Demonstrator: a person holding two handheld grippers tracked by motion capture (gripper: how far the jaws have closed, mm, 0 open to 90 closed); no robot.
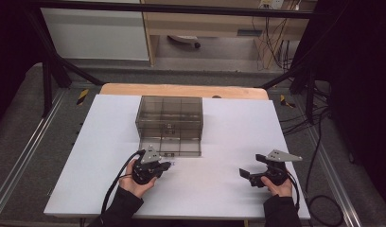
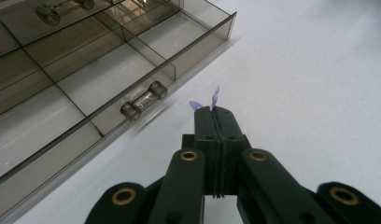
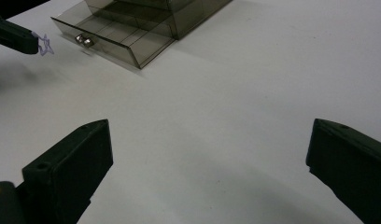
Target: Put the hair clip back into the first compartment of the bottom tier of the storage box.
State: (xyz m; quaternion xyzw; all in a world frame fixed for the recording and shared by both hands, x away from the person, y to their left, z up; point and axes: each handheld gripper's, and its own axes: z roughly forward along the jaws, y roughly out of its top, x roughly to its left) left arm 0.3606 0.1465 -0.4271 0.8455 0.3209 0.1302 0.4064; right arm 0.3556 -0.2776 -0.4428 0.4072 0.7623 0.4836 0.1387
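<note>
High view: left gripper (image 1: pixel 166 165) at lower centre, beside pulled-out drawer (image 1: pixel 171 146) of smoked organiser. Left gripper view: jaws pinched on small purple piece (image 2: pixel 212 100), pickup done, placing pending. Right gripper view: right gripper (image 3: pixel 207 163) jaws wide, empty, over worktop (image 3: pixel 254 93).

Glossy smoked clear-plastic drawer box (image 1: pixel 170 124) on matt white tabletop (image 1: pixel 229 142)

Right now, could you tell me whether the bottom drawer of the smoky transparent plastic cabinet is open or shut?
Open: the bottom drawer is pulled out past the smoky transparent plastic cabinet, its dividers exposed.
</note>
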